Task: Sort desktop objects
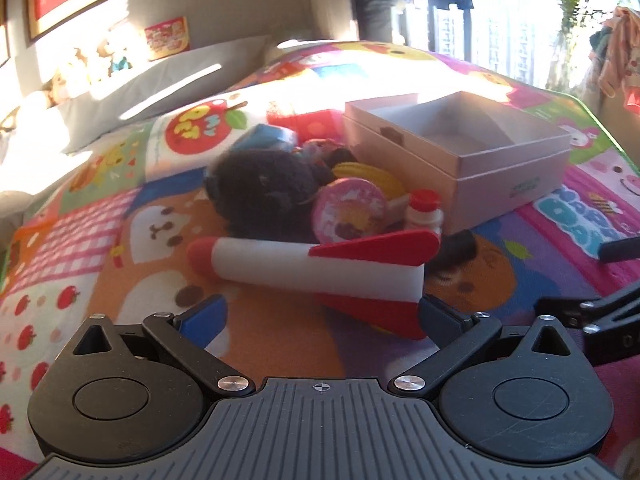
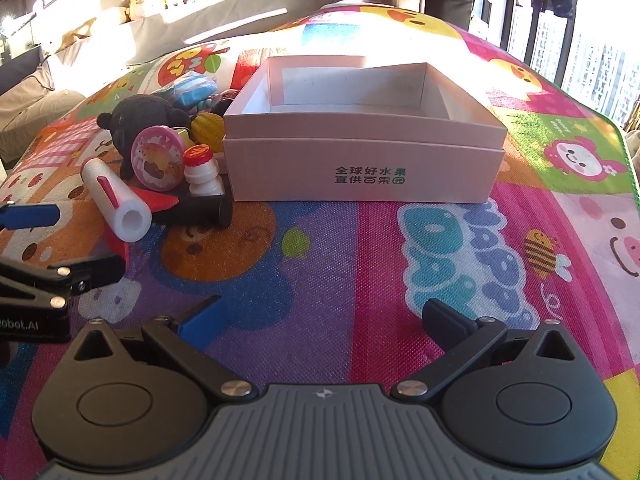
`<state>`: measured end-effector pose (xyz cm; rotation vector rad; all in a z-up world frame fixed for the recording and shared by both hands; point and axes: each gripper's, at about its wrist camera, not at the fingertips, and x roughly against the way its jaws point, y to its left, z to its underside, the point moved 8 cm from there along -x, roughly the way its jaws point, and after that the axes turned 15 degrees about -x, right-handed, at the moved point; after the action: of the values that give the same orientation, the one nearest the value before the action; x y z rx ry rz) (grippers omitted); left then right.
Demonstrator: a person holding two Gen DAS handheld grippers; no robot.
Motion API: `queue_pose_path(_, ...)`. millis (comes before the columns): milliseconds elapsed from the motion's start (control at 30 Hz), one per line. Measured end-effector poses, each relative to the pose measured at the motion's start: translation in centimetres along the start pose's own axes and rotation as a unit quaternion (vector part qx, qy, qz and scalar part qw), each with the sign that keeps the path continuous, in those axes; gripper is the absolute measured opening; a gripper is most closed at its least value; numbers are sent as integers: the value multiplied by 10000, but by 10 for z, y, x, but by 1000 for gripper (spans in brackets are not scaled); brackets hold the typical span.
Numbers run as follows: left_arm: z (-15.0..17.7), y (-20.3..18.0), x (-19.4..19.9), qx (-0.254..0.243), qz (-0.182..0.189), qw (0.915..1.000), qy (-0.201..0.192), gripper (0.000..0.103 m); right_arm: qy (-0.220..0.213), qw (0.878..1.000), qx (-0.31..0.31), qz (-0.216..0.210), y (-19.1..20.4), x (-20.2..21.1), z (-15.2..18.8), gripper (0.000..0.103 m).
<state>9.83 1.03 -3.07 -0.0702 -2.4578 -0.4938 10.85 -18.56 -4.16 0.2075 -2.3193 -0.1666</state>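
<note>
A white toy rocket [image 1: 320, 268] with red nose and fins lies on the colourful play mat, just ahead of my open left gripper [image 1: 320, 318]; its lower red fin reaches between the fingers without being held. Behind it sits a pile: a black plush [image 1: 260, 196], a pink round toy [image 1: 350, 210], a small red-capped white bottle [image 1: 424, 212] and a yellow toy [image 1: 368, 174]. The empty pale cardboard box [image 2: 360, 172] stands right of the pile. My right gripper [image 2: 322, 318] hovers open over bare mat in front of the box, holding nothing.
A blue object [image 2: 192, 88] and a red block [image 1: 316, 124] lie behind the pile. A black toy car [image 2: 204, 208] carries the bottle. Grey cushions and soft toys line the far left wall. The mat's green edge [image 2: 624, 148] runs along the right.
</note>
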Motion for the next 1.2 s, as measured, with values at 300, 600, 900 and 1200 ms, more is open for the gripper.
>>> queue_pose_path(300, 36, 92, -4, 824, -921, 9916, 374, 103, -152, 9982, 198, -549, 30, 1, -10, 103)
queue_pose_path(600, 33, 69, 27, 733, -74, 9971, -170, 103, -943, 9903, 331, -965, 101, 4, -54, 37)
queue_pose_path(900, 38, 46, 26, 872, 390, 9953, -167, 103, -1354, 9784, 1556, -101, 129, -23, -47, 31)
queue_pose_path(1200, 15, 18, 33, 582, 621, 9958, -330, 103, -1474, 9817, 1203, -78, 79, 27, -37, 21)
